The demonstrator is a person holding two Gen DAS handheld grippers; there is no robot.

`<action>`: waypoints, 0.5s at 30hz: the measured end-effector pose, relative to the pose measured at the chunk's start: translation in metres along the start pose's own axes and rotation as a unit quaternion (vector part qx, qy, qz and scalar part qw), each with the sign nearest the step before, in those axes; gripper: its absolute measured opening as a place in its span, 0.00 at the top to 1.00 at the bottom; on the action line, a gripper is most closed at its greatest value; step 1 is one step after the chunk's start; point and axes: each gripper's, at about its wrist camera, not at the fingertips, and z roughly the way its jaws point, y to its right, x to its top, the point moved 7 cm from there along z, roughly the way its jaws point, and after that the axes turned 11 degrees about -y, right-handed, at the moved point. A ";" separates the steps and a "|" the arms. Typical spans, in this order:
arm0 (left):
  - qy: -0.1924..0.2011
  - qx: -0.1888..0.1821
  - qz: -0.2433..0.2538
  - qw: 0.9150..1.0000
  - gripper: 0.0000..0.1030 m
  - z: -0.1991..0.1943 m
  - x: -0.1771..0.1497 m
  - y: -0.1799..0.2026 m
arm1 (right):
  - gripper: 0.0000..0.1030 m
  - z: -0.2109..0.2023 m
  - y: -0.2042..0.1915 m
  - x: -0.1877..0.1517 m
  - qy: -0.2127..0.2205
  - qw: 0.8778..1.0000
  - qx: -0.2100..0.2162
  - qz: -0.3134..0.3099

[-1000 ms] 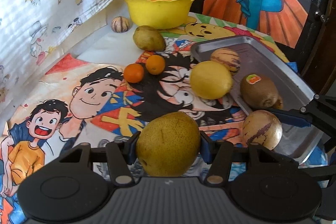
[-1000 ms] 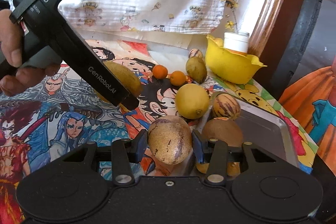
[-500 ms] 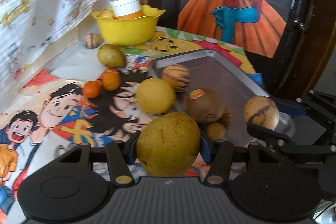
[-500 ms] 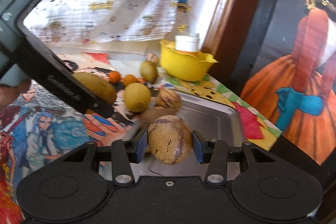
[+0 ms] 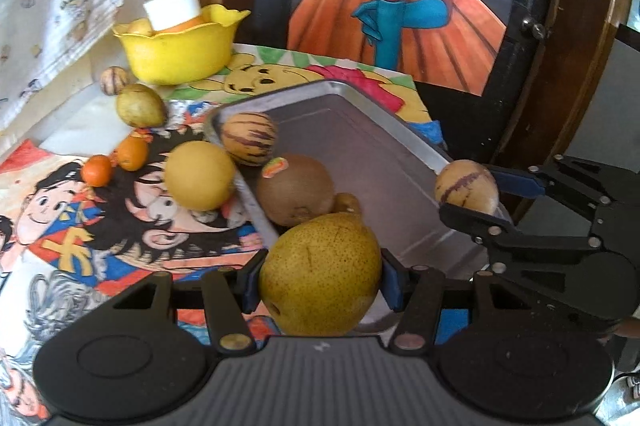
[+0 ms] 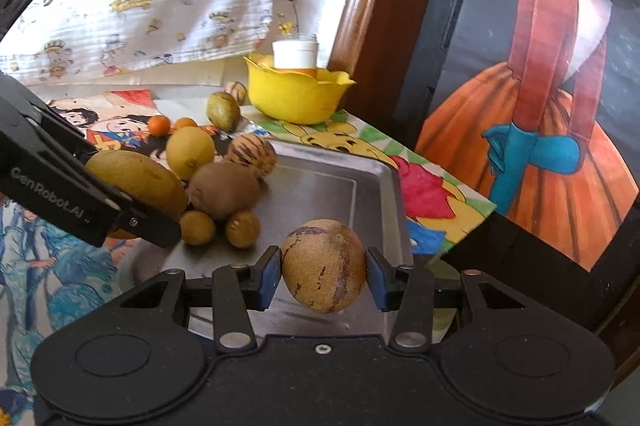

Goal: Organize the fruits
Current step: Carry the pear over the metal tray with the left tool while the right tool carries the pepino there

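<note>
Pinching a pear (image 5: pixel 320 274), the left tool (image 5: pixel 320 280) hides two small fruits (image 6: pixel 197 227) the right view shows.

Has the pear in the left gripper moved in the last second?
Yes. The pear, clamped in the left gripper, has travelled from above the cartoon cloth to the metal tray.

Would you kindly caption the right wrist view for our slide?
Right gripper holds a speckled fruit above the metal tray; left gripper carries a pear.
</note>
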 end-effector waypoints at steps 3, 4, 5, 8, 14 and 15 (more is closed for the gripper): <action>-0.002 -0.005 0.005 1.000 0.42 0.005 0.001 0.009 | 0.55 0.003 0.005 -0.006 -0.006 1.000 -0.001 0.005; -0.002 -0.006 0.007 1.000 0.42 0.006 0.002 0.013 | 0.55 0.004 0.007 -0.007 -0.007 1.000 -0.002 0.007; -0.003 -0.007 0.008 1.000 0.42 0.008 0.003 0.014 | 0.55 0.005 0.009 -0.009 -0.009 1.000 -0.002 0.009; -0.006 -0.006 0.013 1.000 0.42 0.012 0.002 0.020 | 0.55 0.007 0.012 -0.013 -0.012 1.000 -0.002 0.015; -0.014 -0.005 0.012 1.000 0.42 0.017 0.000 0.023 | 0.54 0.009 0.016 -0.018 -0.015 1.000 -0.001 0.026; -0.015 -0.005 0.013 1.000 0.42 0.017 -0.001 0.023 | 0.54 0.009 0.016 -0.018 -0.016 1.000 -0.001 0.026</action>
